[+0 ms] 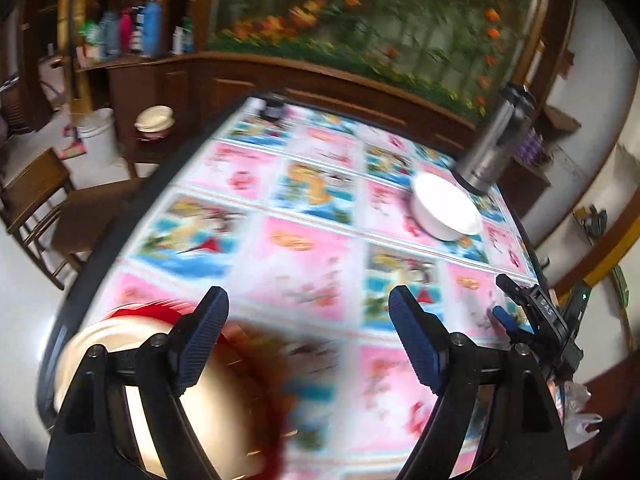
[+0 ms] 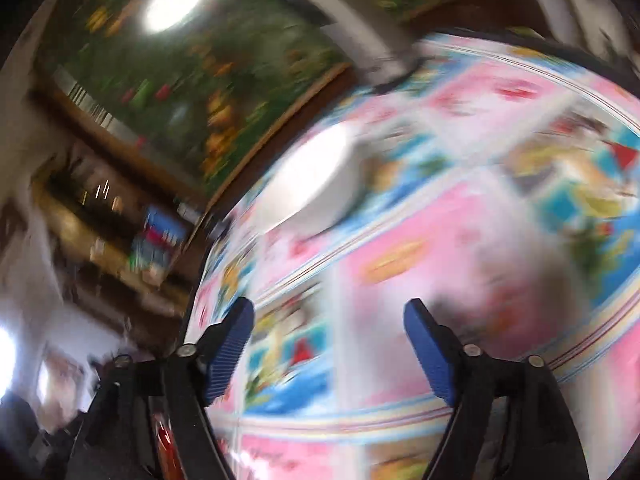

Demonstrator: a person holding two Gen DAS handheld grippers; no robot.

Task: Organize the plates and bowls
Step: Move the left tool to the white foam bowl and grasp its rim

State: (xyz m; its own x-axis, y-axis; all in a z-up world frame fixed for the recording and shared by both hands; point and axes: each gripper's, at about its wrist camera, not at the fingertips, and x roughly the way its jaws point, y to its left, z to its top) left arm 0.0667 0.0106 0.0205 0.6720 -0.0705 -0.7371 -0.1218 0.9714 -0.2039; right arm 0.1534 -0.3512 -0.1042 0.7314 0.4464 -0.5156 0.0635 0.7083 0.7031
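A white bowl [image 1: 446, 210] sits on the far right of the table [image 1: 296, 248], which has a pink and blue picture cloth. It shows blurred in the right wrist view [image 2: 316, 176]. A red-rimmed plate [image 1: 120, 344] with a cream centre lies at the near left, under my left gripper [image 1: 308, 300]. The left gripper is open and empty, its left finger above the plate's rim. My right gripper [image 2: 330, 312] is open and empty above the cloth, and it shows at the right in the left wrist view [image 1: 520, 312].
A steel bottle [image 1: 494, 144] stands just behind the white bowl. A dark small object [image 1: 274, 110] sits at the table's far edge. A wooden chair [image 1: 36, 196] and a white bucket [image 1: 98, 132] stand left of the table. A plastic bag [image 1: 580, 412] lies at the right edge.
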